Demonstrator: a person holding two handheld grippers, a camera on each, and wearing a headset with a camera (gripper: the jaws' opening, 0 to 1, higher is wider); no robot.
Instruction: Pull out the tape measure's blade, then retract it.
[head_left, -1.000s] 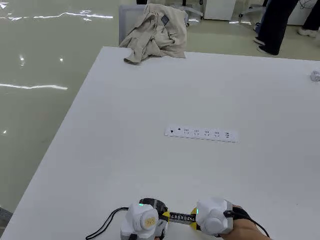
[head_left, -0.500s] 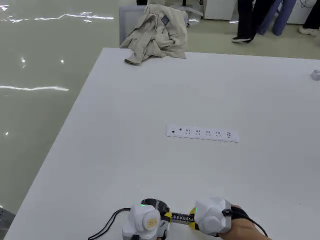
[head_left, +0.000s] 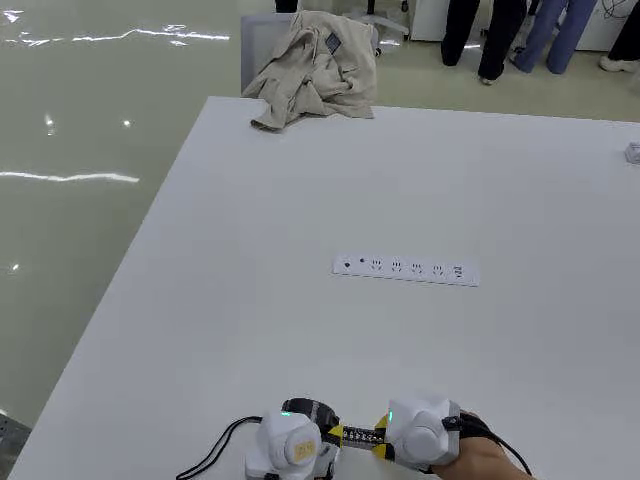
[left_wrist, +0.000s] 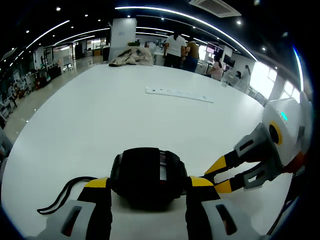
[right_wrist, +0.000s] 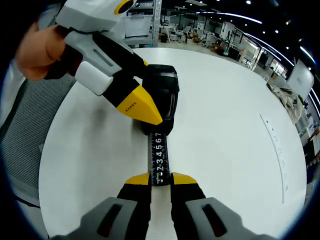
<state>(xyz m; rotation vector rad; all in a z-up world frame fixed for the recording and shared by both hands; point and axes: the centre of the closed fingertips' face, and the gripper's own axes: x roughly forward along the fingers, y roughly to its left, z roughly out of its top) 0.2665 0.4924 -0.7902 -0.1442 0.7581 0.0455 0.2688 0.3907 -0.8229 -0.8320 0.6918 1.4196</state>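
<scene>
We log the left tongs clenched on the black tape measure case, which sits on the white bench at its 6 o'clock edge. The right tongs pinch the tip of the black numbered blade (short length out, numerals 2 to 7 readable). A white power strip lies at 12 o'clock of the case, well apart.

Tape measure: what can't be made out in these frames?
- Hook of the blade: right gripper view, hidden between the jaws of the right gripper, which are shut on it.
- Sides of the case: left gripper view, covered by the jaws of the left gripper.
- Blade numerals: head view, too small.
- Most of the case: head view, under the left gripper's body.
</scene>
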